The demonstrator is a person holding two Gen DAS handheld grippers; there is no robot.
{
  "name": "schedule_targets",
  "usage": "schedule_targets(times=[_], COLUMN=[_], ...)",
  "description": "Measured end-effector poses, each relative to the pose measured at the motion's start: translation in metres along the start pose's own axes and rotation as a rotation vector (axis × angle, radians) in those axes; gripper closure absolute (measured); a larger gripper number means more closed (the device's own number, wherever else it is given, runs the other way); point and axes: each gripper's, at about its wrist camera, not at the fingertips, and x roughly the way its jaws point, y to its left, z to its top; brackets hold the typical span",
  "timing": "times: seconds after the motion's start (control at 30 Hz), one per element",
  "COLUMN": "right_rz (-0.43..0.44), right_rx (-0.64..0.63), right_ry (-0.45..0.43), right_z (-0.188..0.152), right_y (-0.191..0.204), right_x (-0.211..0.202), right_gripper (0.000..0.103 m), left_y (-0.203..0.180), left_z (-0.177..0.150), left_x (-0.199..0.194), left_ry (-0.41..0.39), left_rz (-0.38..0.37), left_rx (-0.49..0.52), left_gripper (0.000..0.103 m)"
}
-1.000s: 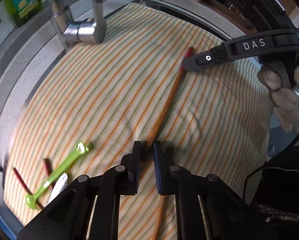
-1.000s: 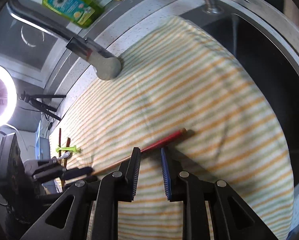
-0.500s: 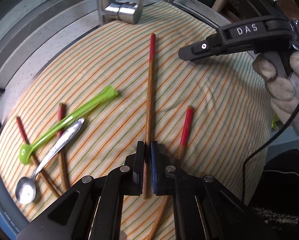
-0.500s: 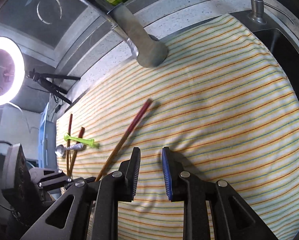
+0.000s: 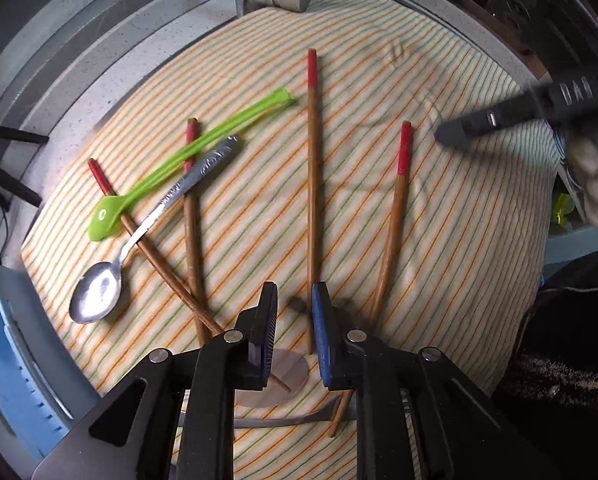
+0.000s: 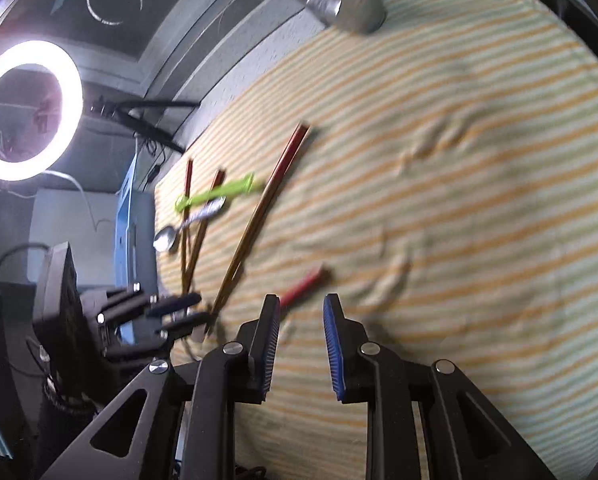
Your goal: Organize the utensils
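Red-tipped wooden chopstick (image 5: 311, 200) is now lying released on the striped cloth (image 5: 479, 240), beside its mate (image 5: 395, 216), as the left gripper (image 5: 295, 320) is opening around its lower end while the right gripper (image 6: 299, 320) is hovering slightly parted, empty.

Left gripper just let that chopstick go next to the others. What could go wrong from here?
1. The left gripper is opening right over the released chopstick; lifting off skewed could nudge it out of line.
2. The green spoon and metal spoon lie across two chopsticks; grabbing one may drag the rest.
3. The striped cloth is wrinkled and could bunch under a pinch.
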Motion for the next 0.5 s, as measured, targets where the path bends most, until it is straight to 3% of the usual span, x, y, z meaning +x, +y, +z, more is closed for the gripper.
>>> schedule_targets(times=[0.27,0.5], right_rz=[0.011,-0.036], right_rx=[0.085,0.148], right_ry=[-0.003,-0.073], right_z=[-0.033,-0.036], right_y=[0.019,0.025], right_x=[0.031,0.040], right_gripper=[0.082,0.082], left_y=[0.000,-0.006], left_z=[0.032,0.056], left_x=[0.000,0.026], left_ry=[-0.067,-0.033], left_rz=[-0.045,-0.049], left_rx=[0.020,0.080], left_gripper=[0.087,0.087])
